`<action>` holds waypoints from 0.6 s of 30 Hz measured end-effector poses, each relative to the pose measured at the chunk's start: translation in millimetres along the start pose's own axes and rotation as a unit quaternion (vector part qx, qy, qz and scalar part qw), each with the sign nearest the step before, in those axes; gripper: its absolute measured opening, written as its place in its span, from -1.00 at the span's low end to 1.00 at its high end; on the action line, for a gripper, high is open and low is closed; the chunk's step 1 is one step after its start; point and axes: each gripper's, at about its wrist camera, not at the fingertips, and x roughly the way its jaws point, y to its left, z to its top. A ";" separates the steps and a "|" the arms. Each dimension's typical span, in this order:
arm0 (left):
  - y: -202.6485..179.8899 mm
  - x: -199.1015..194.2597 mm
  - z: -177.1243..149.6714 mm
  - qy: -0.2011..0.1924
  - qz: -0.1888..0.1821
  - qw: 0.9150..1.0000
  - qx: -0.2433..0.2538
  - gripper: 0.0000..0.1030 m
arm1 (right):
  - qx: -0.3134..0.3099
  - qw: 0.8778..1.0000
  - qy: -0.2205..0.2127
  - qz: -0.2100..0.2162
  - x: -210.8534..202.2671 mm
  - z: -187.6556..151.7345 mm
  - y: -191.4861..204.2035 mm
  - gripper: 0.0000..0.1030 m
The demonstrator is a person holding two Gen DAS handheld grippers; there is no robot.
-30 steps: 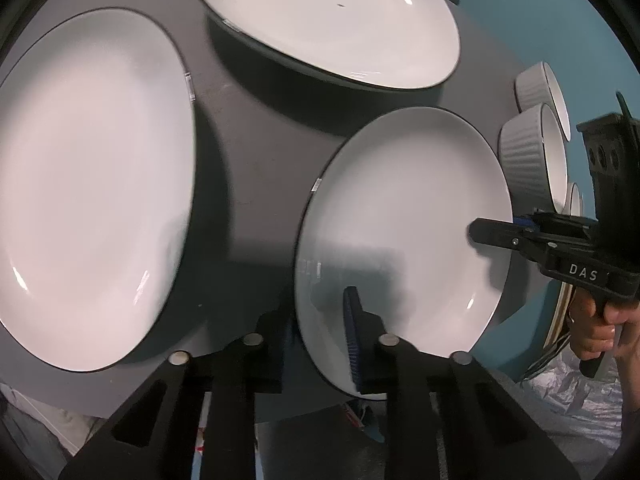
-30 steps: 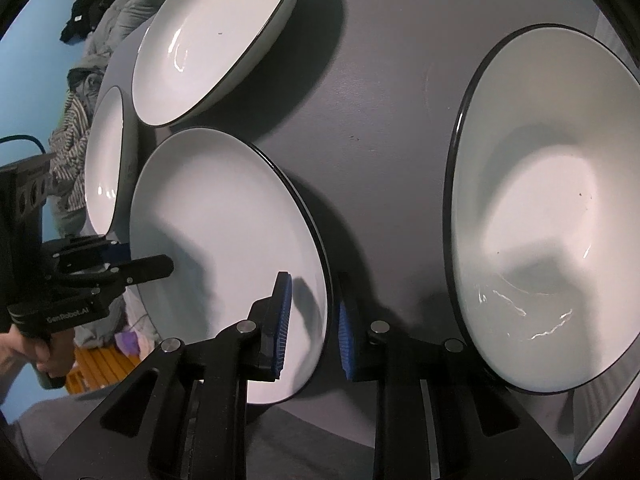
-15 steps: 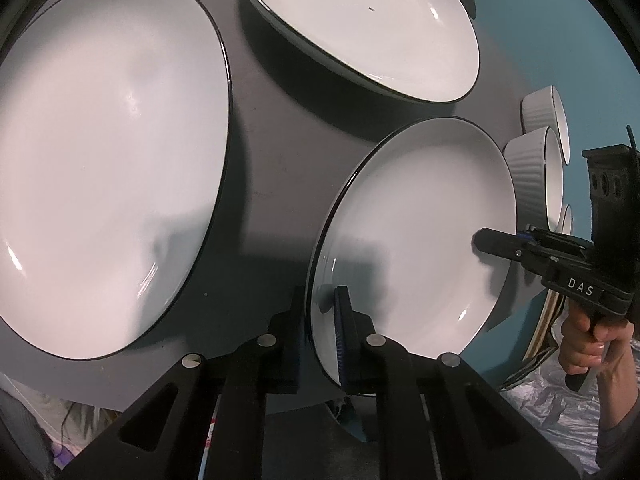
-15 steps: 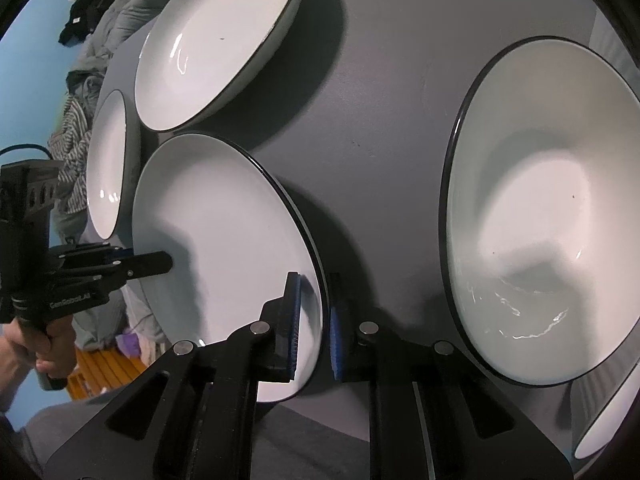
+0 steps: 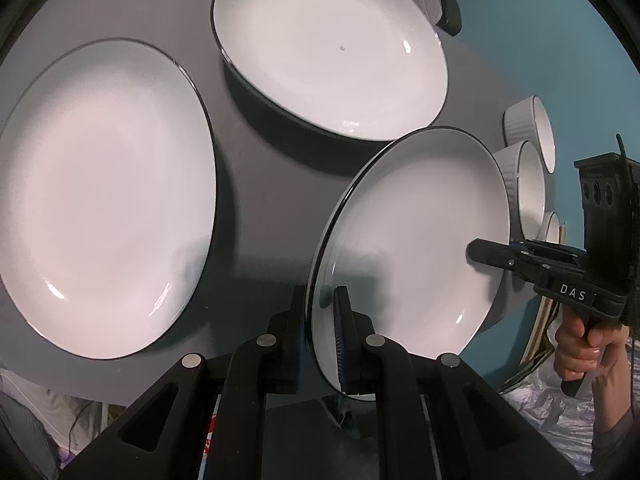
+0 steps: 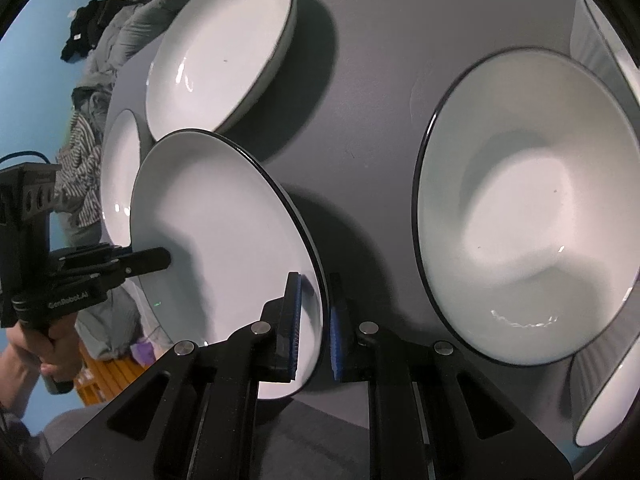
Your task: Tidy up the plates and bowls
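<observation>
Both grippers are clamping one white, black-rimmed ceramic plate [image 5: 416,240] from opposite edges, holding it tilted just above the near part of the round grey table [image 5: 256,208]. The left gripper [image 5: 320,320] is pinching its near rim; the right gripper [image 6: 312,316] is pinching the rim opposite. The plate is looking stiff, glossy, probably slippery and breakable, so rim grips suit it. Its underside is hidden, and the ribbed white bowls [image 5: 524,192] at right are partly covered.

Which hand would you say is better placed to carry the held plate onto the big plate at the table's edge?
Left, probably. Both the left gripper and right gripper clamp the plate's rim, but the big plate lies beside the left one.
</observation>
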 end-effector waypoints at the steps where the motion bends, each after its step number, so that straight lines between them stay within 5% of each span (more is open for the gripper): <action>1: -1.1 -2.1 0.0 -0.002 0.001 1.000 0.001 -0.78 | -0.002 1.000 0.000 -0.001 -1.6 0.1 0.5 -0.74; 18: 15.3 -50.8 57.4 -0.048 0.009 0.999 -0.002 -0.78 | -0.047 0.999 -0.024 -0.010 -20.0 47.5 22.6 -0.74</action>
